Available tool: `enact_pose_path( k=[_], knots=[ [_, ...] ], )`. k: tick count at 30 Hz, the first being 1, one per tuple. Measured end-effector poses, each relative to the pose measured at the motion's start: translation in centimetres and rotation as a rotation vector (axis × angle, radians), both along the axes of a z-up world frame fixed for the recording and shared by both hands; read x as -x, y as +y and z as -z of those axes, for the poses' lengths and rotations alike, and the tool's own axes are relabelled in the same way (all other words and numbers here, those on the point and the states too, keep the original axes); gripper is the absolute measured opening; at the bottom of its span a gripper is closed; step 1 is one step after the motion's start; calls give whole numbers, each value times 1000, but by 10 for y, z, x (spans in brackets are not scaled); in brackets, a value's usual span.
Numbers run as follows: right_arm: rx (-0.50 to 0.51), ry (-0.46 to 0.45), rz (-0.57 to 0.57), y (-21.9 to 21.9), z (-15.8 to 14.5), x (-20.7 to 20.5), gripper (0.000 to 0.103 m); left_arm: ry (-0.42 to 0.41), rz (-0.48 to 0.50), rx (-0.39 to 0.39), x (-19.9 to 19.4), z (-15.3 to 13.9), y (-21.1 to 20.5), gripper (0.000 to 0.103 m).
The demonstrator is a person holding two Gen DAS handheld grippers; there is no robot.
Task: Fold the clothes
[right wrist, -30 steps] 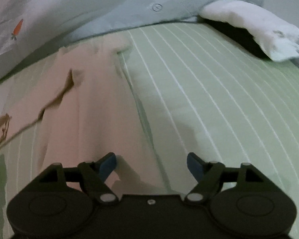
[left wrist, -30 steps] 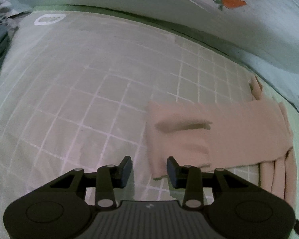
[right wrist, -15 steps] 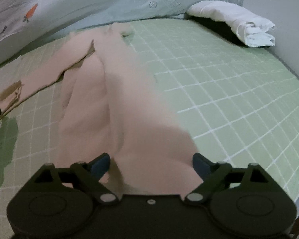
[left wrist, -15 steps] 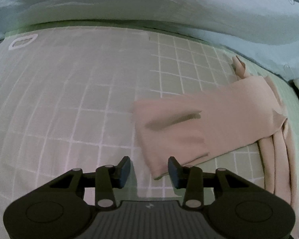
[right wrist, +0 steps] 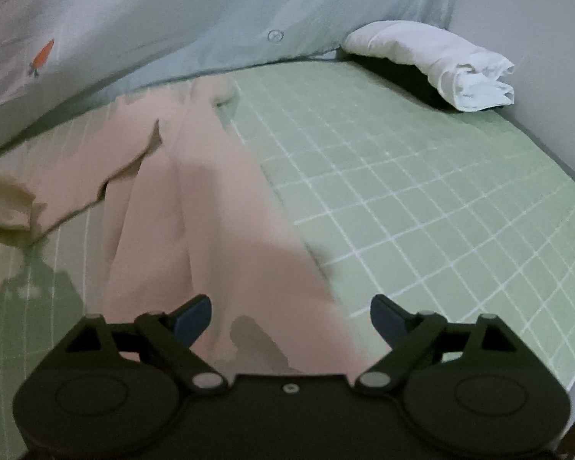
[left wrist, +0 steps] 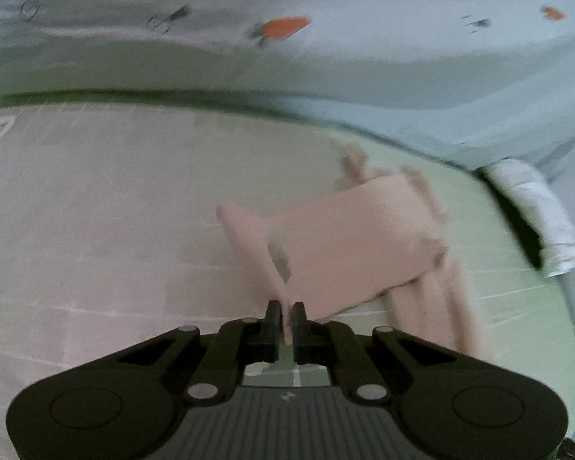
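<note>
A pink garment (left wrist: 349, 245) lies on a green checked sheet (left wrist: 96, 211). Its near corner is pulled up off the sheet, pinched in my left gripper (left wrist: 286, 320), which is shut on the cloth. The rest of it trails away to the right in long folds. In the right wrist view the same pink garment (right wrist: 195, 207) stretches from the far edge down under my right gripper (right wrist: 290, 312), whose jaws stand wide open above the cloth with nothing pressed between the pads. Its left part is lifted, with a raised corner at the far left.
A pale blue quilt (left wrist: 326, 61) with carrot prints is bunched along the far side of the bed. A rolled white cloth (right wrist: 441, 61) lies at the far right corner by the wall. The green sheet (right wrist: 421, 199) spreads to the right of the garment.
My left gripper has shut on the pink garment's near corner and lifted it off the sheet. The right gripper has moved along the garment and stayed open.
</note>
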State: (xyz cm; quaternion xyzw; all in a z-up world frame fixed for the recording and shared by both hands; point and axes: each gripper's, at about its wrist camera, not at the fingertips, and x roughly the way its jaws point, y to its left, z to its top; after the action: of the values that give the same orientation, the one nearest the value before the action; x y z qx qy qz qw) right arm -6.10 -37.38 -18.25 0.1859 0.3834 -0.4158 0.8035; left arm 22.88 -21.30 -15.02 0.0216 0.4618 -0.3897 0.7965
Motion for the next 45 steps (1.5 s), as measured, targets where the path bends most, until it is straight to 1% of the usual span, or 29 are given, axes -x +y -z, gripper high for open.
enact_pose_path(
  k=[6,9,11,12,14,17,18,19,20,22,24,25,26,28,29,30,32,34,37,40,42,45],
  knots=[
    [18,-60,-36,-19,-8,18,91,-3,60,106,64,-29,-13,6],
    [28,-94,-64,-29,-18,34,91,13,91,156,107,-37,-23,6],
    [38,-111,-79,-38,-24,47,91,30,109,164,135,-37,-31,5],
    [41,-120,-86,-42,-26,54,91,36,123,160,147,-37,-36,6],
    [43,-133,-99,-49,-30,64,91,42,149,126,172,-32,-48,6],
    [40,-144,-121,-60,-33,77,91,77,135,51,198,-20,-57,19],
    [39,-148,-128,-63,-34,82,91,90,120,34,204,-17,-56,23],
    [39,-154,-142,-65,-36,85,91,102,100,26,209,-14,-54,25],
    [37,-159,-156,-68,-35,87,91,110,77,20,212,-11,-50,26],
    [29,-167,-188,-69,-34,89,91,118,25,5,218,-8,-42,35],
    [34,-183,-261,-68,-34,87,90,112,-25,-7,222,-8,-32,41],
    [54,-176,-307,-65,-33,83,90,112,-49,-10,223,-8,-27,43],
    [76,-160,-351,-63,-32,79,88,114,-72,-11,224,-8,-22,44],
    [129,-105,-441,-58,-28,67,85,119,-119,-13,224,-7,-13,49],
    [139,-81,-468,-57,-25,61,82,120,-138,-16,224,-7,-10,51],
    [149,-58,-495,-56,-21,56,81,119,-153,-21,223,-7,-7,53],
    [128,-54,-520,-58,-15,45,81,109,-171,-36,223,-9,-3,54],
    [102,-64,-531,-60,-11,35,80,100,-180,-47,224,-9,-1,60],
    [97,-68,-577,-56,-6,22,78,91,-192,-62,225,-9,2,63],
    [96,-78,-655,-46,-6,9,69,92,-207,-76,219,-8,6,64],
    [109,-79,-712,-41,-7,-3,60,86,-219,-79,213,-10,8,65],
    [139,-82,-779,-33,-9,-25,53,77,-238,-79,202,-11,10,66]
  ],
)
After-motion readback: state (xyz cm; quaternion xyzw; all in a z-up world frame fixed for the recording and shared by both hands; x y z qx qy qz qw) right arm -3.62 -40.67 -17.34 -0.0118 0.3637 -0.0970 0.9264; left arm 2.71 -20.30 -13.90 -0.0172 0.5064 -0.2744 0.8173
